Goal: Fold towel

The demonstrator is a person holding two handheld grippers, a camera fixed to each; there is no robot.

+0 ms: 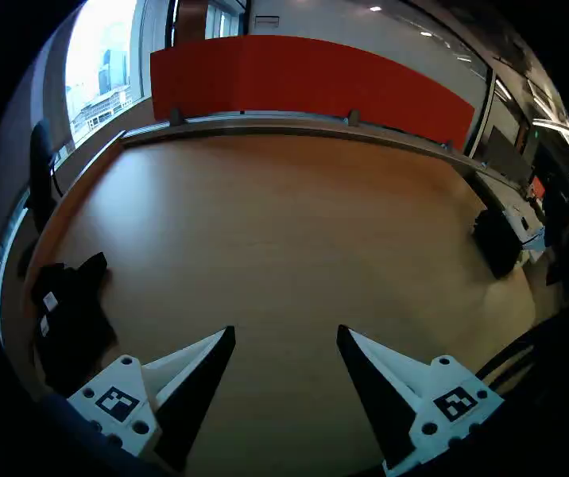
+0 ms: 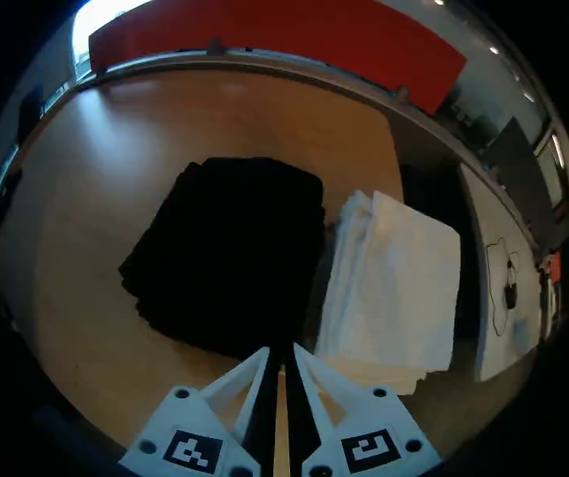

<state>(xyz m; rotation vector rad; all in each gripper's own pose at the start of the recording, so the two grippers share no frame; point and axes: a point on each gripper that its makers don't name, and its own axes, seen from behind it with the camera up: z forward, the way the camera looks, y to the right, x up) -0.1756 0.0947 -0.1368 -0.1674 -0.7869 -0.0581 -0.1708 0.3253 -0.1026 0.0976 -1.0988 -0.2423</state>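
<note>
Wood table (image 1: 284, 222) below left gripper (image 1: 284, 334), fingers wide (empty), right gripper (image 2: 282, 354) fingers closed at black towel (image 2: 229, 246)

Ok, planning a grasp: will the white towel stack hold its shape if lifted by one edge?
Probably not: the white towel stack shows layered edges, so it may droop and fan apart. Lying flat on the smooth wooden table, it should slide, not roll, if pushed.

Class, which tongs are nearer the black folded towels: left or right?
Right. The right tongs sit with their tips at the near edge of the black towels; the left tongs hang open over bare tabletop.
</note>
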